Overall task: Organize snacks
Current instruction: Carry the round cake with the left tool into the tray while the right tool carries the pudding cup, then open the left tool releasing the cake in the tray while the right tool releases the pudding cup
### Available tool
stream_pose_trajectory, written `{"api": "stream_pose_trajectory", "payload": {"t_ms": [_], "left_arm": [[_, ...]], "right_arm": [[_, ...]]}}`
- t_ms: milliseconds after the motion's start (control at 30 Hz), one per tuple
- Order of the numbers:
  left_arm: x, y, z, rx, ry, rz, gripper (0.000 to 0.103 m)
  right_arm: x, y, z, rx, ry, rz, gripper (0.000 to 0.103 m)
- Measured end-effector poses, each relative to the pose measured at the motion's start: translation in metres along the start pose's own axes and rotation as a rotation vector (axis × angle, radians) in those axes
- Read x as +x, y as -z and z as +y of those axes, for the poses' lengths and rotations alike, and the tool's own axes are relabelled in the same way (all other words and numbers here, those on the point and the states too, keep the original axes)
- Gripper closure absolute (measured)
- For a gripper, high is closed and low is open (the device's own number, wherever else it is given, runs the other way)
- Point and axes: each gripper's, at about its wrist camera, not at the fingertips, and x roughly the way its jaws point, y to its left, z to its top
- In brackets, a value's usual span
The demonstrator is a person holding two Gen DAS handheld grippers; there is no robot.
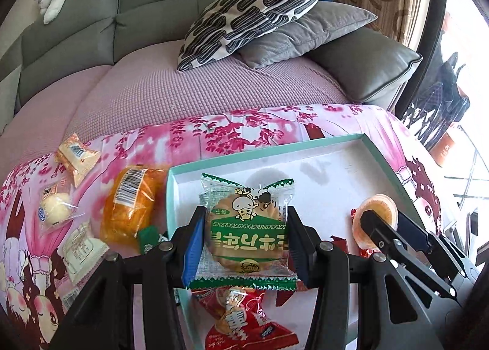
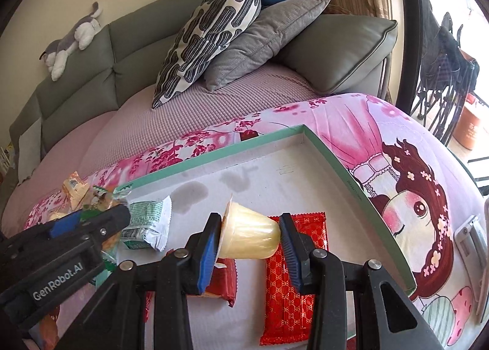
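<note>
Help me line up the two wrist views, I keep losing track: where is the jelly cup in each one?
Left wrist view: the jelly cup sits at the right, clamped by the right gripper over the box.
Right wrist view: the cup is at centre, lying sideways between the blue finger pads.
Shared landmark: the teal-rimmed box, with the striped pillow behind it.
</note>
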Motion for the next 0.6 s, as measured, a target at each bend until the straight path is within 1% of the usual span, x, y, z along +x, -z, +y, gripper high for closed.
{"api": "stream_pose_trajectory", "payload": {"t_ms": [100, 367, 600], "left_arm": [[0.012, -0.003, -0.004, 0.008, -0.003, 0.021, 0.051], [0.031, -0.004, -0.007, 0.011, -0.009, 0.055, 0.051], [0.036, -0.004, -0.006, -0.005, -0.012, 0.074, 0.051]], "right_arm": [[0.006, 0.001, 0.003, -0.016, 0.005, 0.009, 0.061], [0.018, 0.006, -0.001, -0.001, 0.013, 0.038, 0.061], [0.020, 0.006, 0.000, -0.003, 0.022, 0.039, 0.061]]}}
